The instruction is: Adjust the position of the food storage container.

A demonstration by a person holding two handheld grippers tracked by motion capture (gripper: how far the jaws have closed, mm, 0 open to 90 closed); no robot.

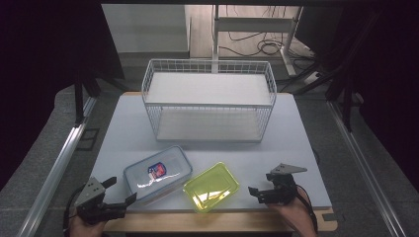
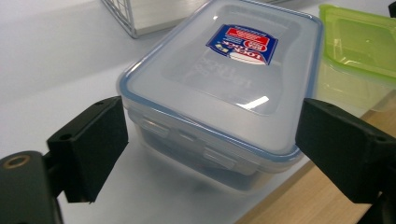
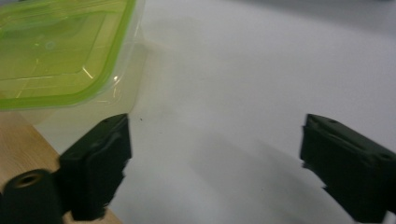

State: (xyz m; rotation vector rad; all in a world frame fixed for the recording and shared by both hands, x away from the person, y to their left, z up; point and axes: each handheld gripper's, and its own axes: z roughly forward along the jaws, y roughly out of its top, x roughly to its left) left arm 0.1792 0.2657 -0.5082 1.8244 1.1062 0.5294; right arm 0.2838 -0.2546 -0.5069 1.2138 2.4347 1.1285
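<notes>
A clear plastic box with a blue-edged lid and a red and blue sticker sits near the front of the white table. At its 3 o'clock, just beside it, is a clear plastic box with a green lid. A white wire shelf rack stands at 12 o'clock from them. The left gripper is at the blue box's 8 o'clock, jaws wide apart, holding nothing. The right gripper is at the green box's 3 o'clock, jaws apart and empty too.
</notes>
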